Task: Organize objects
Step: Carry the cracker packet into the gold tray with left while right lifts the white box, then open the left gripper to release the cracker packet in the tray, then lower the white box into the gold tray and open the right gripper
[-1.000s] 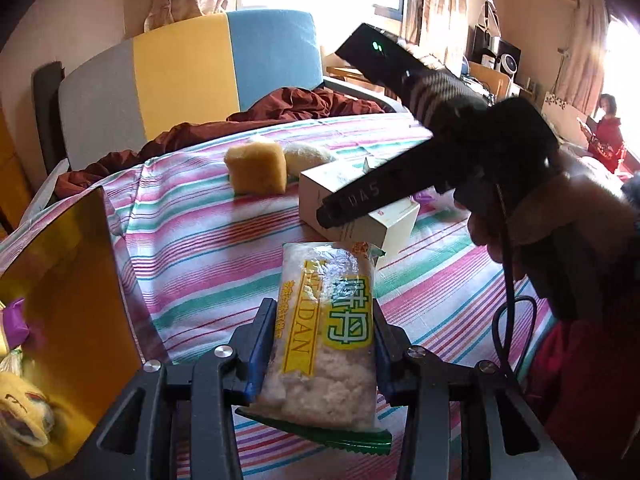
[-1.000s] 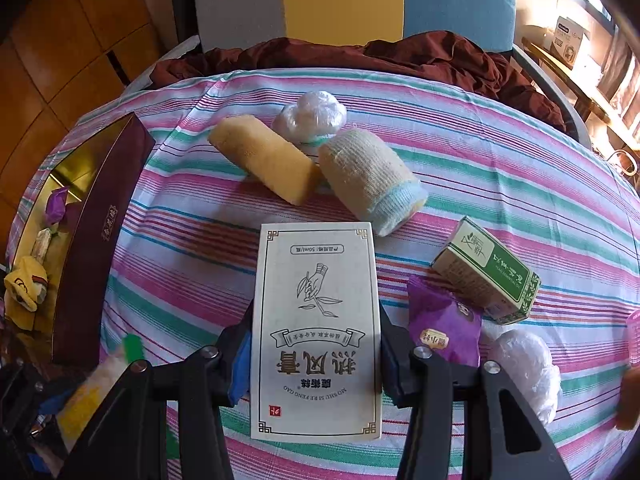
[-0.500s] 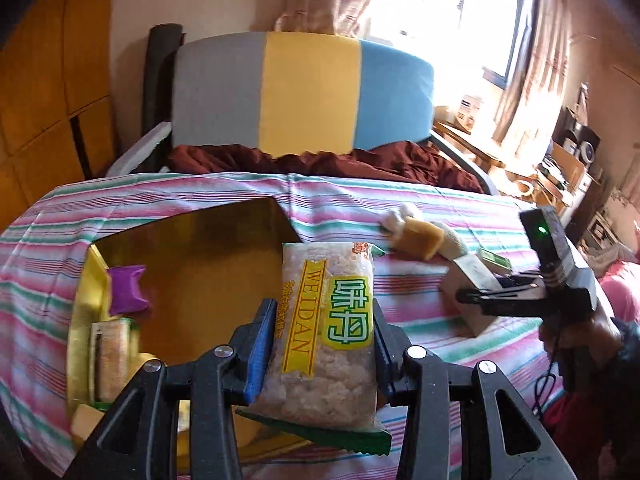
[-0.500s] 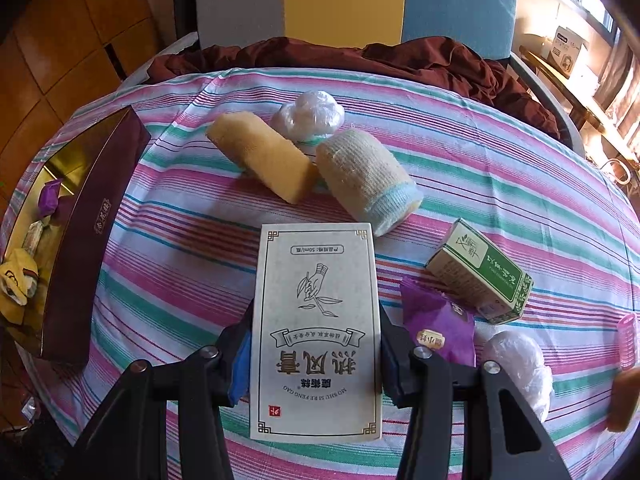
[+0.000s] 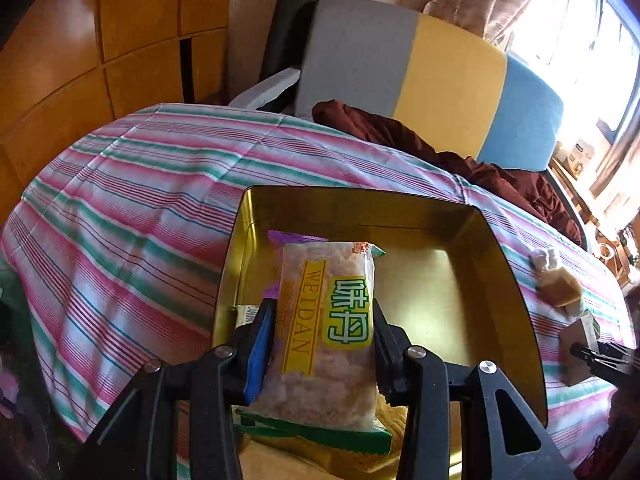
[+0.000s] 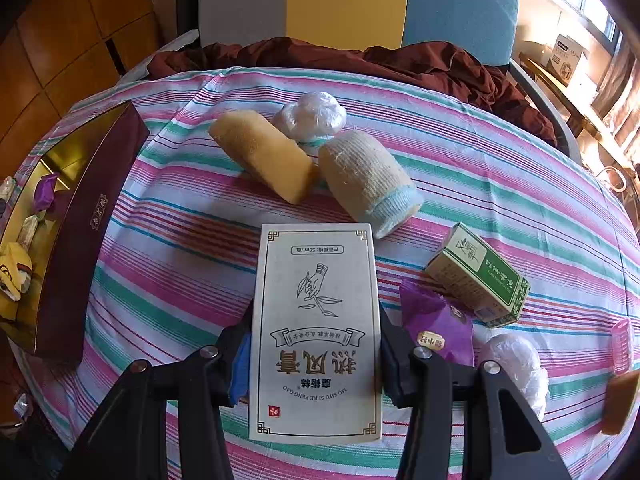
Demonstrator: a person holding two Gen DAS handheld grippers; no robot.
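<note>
Low in the centre of the left wrist frame, the clear WEIDAN snack packet [image 5: 330,328] sits clenched in the left gripper [image 5: 324,344] fingers over the gold-lined tin box [image 5: 508,264], which already holds some sweets. Right gripper [image 6: 316,344] fingers grasp a white printed carton [image 6: 316,320]; a yellow sponge block [image 6: 264,154], sock roll [image 6: 368,180] and green carton [image 6: 478,280] remain on the striped bench [image 6: 180,248], so most is left.

Both tools angled downward: left tool [image 5: 324,344] has its jaws clamped on a snack packet [image 5: 328,328], right tool [image 6: 316,352] is squeezing a white box [image 6: 316,328].
</note>
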